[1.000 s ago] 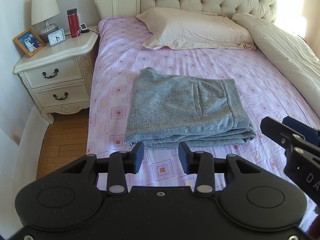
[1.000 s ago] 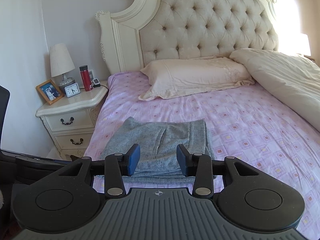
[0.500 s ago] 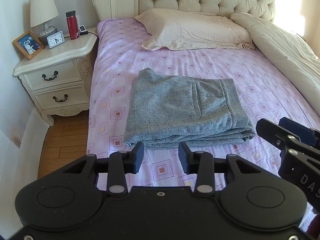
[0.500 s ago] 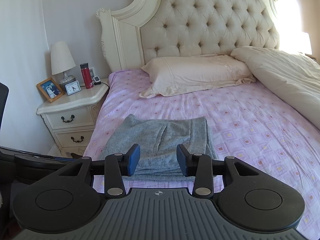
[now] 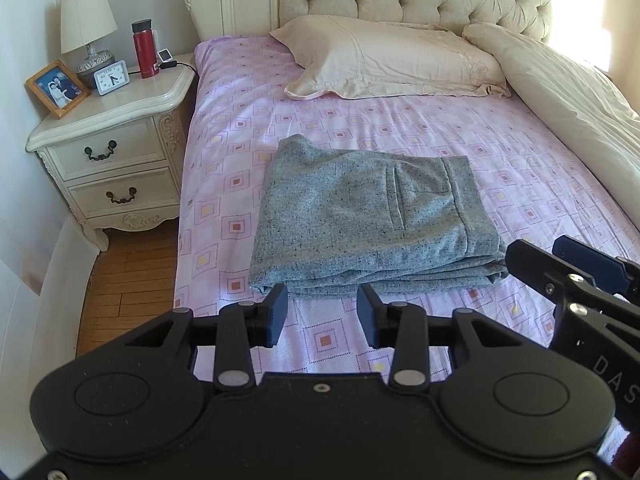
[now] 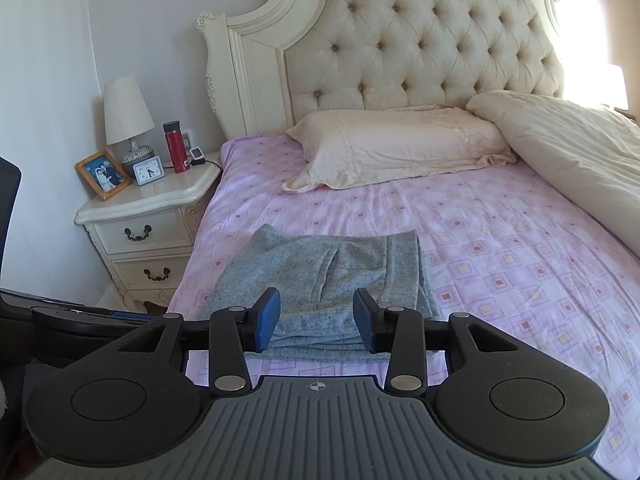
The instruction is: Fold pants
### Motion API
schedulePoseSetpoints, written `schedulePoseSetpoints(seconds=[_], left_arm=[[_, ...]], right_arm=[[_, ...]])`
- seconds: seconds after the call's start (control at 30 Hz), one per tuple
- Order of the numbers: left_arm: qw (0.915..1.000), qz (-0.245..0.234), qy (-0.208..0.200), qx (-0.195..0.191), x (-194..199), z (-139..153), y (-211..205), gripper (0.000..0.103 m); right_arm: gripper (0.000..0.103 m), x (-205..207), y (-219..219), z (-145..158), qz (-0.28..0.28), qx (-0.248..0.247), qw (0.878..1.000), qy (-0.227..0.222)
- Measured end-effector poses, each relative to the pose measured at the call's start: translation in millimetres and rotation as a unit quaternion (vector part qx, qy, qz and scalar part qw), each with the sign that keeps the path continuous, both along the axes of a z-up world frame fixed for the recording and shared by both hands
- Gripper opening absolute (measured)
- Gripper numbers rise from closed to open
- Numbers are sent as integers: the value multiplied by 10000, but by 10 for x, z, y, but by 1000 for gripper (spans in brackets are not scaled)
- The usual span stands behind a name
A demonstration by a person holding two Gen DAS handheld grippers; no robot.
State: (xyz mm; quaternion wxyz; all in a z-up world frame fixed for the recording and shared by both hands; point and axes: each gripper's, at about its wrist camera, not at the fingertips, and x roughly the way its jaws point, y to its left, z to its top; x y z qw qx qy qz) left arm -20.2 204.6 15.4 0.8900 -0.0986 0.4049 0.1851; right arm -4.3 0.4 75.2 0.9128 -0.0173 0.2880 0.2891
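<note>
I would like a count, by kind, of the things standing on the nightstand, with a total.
Lamp: 1
Photo frame: 1
Clock: 1
Red bottle: 1
Small device with a cable: 1
Total: 5

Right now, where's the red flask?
On the nightstand left of the bed in both views; the red flask stands at its back between the clock and a small charger.
</note>
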Motion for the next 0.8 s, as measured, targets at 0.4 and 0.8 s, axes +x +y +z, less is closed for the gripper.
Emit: schedulePoseSetpoints(seconds=[0.4, 0.8], left_arm=[[10000, -27, 38, -7, 23, -23, 16, 48], [10000, -69, 7, -42, 14, -58, 29, 48]], right_arm=[[39, -10, -5, -19, 20, -14, 10000, 8], [39, 7, -10, -68, -6, -32, 10000, 70]])
